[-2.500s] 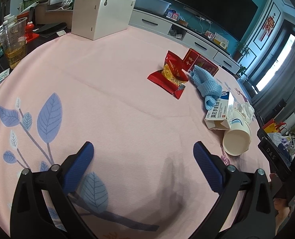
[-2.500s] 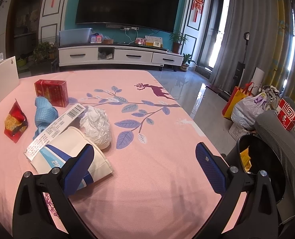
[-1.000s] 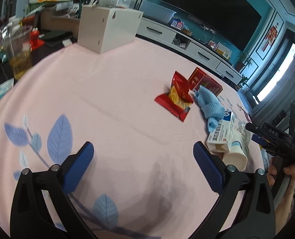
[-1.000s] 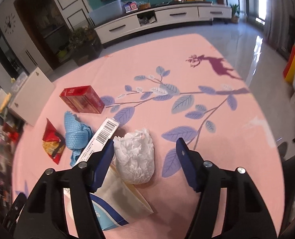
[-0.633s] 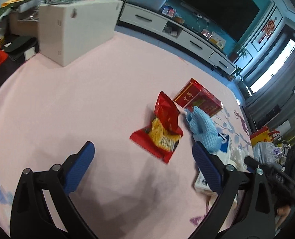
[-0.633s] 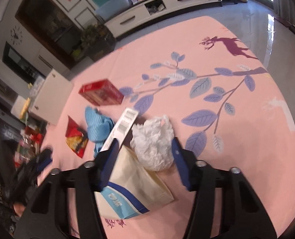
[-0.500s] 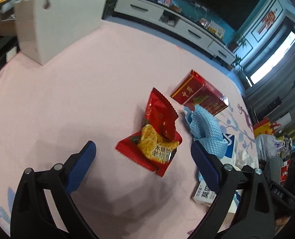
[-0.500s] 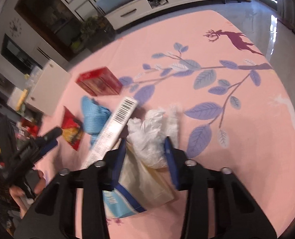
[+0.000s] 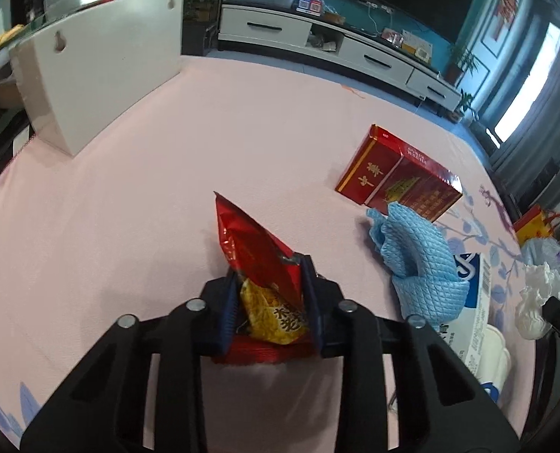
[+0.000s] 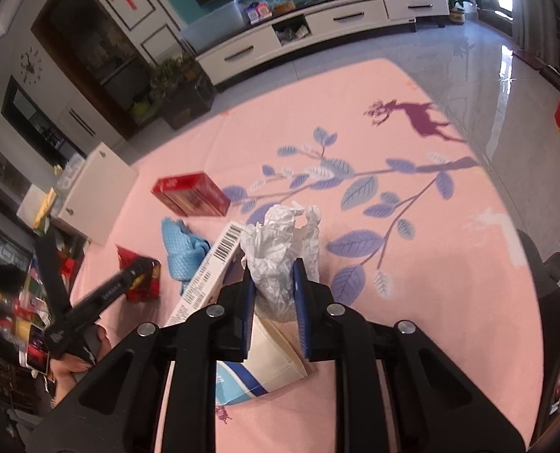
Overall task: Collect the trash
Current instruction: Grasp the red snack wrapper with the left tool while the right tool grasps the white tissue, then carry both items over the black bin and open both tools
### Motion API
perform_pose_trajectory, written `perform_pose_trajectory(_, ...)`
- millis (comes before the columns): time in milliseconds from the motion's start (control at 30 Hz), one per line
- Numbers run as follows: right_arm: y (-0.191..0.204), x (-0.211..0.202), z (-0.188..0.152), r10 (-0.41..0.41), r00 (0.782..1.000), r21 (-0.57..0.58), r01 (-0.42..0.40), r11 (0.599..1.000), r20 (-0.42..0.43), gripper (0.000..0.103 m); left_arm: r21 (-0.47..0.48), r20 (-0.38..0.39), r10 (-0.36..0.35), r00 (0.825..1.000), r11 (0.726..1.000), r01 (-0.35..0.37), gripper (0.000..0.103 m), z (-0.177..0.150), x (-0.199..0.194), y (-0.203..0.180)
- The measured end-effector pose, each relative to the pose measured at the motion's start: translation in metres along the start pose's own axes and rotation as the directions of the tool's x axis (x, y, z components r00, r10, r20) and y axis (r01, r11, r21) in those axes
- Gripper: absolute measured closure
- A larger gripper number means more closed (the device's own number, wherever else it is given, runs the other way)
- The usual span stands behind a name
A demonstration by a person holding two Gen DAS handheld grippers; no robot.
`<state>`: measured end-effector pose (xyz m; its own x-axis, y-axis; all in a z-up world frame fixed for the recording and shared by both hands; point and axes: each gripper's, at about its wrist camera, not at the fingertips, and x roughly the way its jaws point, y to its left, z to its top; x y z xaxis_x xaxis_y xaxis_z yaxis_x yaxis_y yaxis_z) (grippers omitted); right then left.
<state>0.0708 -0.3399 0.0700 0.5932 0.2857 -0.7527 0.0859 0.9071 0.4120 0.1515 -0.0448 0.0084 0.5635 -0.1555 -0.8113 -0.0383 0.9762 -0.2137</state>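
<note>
A red and yellow snack wrapper [image 9: 249,241] stands between the blue pads of my left gripper [image 9: 268,268]; the jaws are closing and press on it. From the right wrist view, the same wrapper [image 10: 144,283] lies at the left. A crumpled white tissue [image 10: 280,234] is pinched in my right gripper [image 10: 273,270], whose jaws are closing on it above a tipped paper cup [image 10: 268,355]. Beside it lie a white medicine box [image 10: 212,268] with a barcode, a blue cloth [image 10: 181,249] and a red carton [image 10: 189,192].
All of it rests on a pink tablecloth [image 9: 212,124] printed with blue leaves. A white box [image 9: 98,71] stands at the far left of the table. A hand [image 10: 76,362] holds the left gripper. A TV cabinet [image 10: 317,30] and bare floor lie beyond the table.
My left gripper came forward over the snack wrapper and closed on it. My right gripper closed on the white tissue and rose a little with it.
</note>
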Motion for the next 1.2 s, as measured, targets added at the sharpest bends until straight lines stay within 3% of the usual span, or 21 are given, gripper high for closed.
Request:
perform_pose_trajectory(100, 0.002, -0.018, 0.002, 0.002, 0.999, 0.002, -0.002, 1.0, 0.036, 0.083, -0.068, 0.001, -0.045, 0.999, 0.997, 0.045, 0.082, -0.004, -0.019, 0.009)
perform_pose_trajectory(233, 0.006, -0.053, 0.003, -0.027, 0.991, -0.016, 0.029, 0.999, 0.128, 0.083, -0.083, 0.084, -0.091, 0.992, 0.992, 0.098, 0.082, -0.013, -0.072, 0.003)
perform_pose_trajectory(400, 0.004, -0.118, -0.008, -0.084, 0.958, -0.025, 0.094, 0.995, 0.274, 0.083, -0.029, 0.152, -0.212, 0.965, 0.975, 0.219, 0.082, -0.03, -0.15, -0.025)
perform_pose_trajectory(433, 0.004, -0.13, -0.011, -0.117, 0.949, -0.019, 0.128, 0.992, 0.294, 0.083, -0.016, 0.16, -0.228, 0.96, 0.972, 0.233, 0.081, -0.033, -0.16, -0.032)
perform_pose_trajectory(500, 0.003, -0.163, -0.02, -0.216, 0.906, 0.003, 0.231, 0.973, 0.364, 0.083, 0.036, 0.175, -0.273, 0.946, 0.962, 0.271, 0.081, -0.039, -0.187, -0.054)
perform_pose_trajectory(633, -0.011, -0.216, -0.045, -0.257, 0.855, 0.041, 0.267, 0.963, 0.45, 0.083, 0.124, 0.186, -0.384, 0.904, 0.922, 0.366, 0.081, -0.053, -0.222, -0.098)
perform_pose_trajectory(700, -0.026, -0.235, -0.06, -0.32, 0.819, 0.084, 0.32, 0.944, 0.476, 0.083, 0.156, 0.169, -0.444, 0.88, 0.894, 0.42, 0.08, -0.064, -0.23, -0.123)
perform_pose_trajectory(933, -0.081, -0.268, -0.076, -0.439, 0.748, 0.205, 0.39, 0.898, 0.498, 0.082, 0.242, 0.064, -0.508, 0.859, 0.843, 0.48, 0.08, -0.101, -0.213, -0.206)
perform_pose_trajectory(1200, -0.163, -0.254, -0.084, -0.481, 0.797, 0.343, 0.366, 0.865, 0.366, 0.082, 0.338, -0.086, -0.574, 0.814, 0.752, 0.566, 0.079, -0.145, -0.171, -0.308)
